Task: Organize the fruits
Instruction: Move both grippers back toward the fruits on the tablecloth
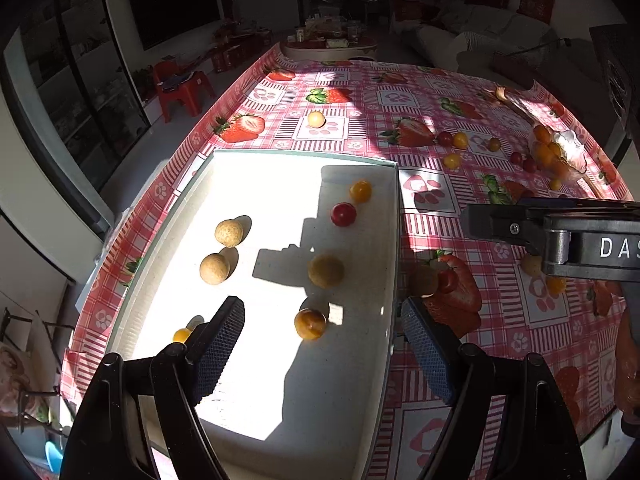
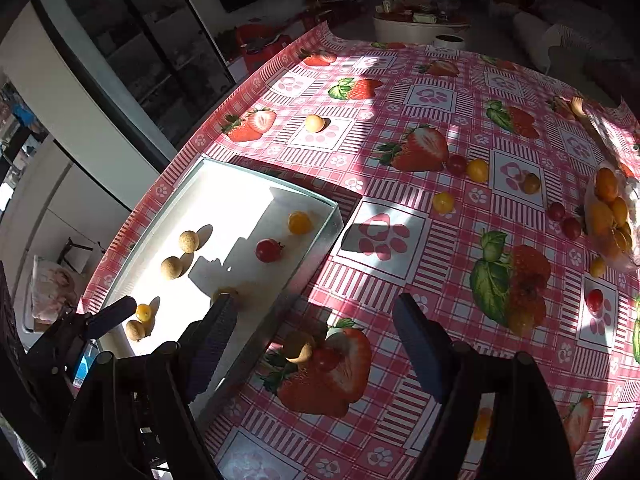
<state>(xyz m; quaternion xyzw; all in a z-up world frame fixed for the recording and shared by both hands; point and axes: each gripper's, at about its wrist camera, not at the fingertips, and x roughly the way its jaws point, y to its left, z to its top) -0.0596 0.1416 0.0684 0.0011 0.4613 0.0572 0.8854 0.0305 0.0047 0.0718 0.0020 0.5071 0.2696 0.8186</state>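
Observation:
A white tray (image 1: pixel 280 400) lies on the strawberry tablecloth and holds several fruits: tan longans (image 1: pixel 229 233), a red cherry tomato (image 1: pixel 343 214) and a yellow one (image 1: pixel 360 191). My left gripper (image 1: pixel 322 332) is open and empty above the tray, a brown longan (image 1: pixel 310 323) between its fingers. My right gripper (image 2: pixel 316 330) is open and empty over the cloth beside the tray (image 2: pixel 224 200). A longan (image 2: pixel 299 346) and a red tomato (image 2: pixel 326 358) lie just under it. The right gripper's body (image 1: pixel 560 236) shows at right in the left view.
Loose tomatoes (image 2: pixel 477 170) and a longan (image 2: pixel 314 123) are scattered on the cloth. A clear bag of orange fruits (image 2: pixel 610 212) lies at the right table edge. The left table edge runs close beside the tray.

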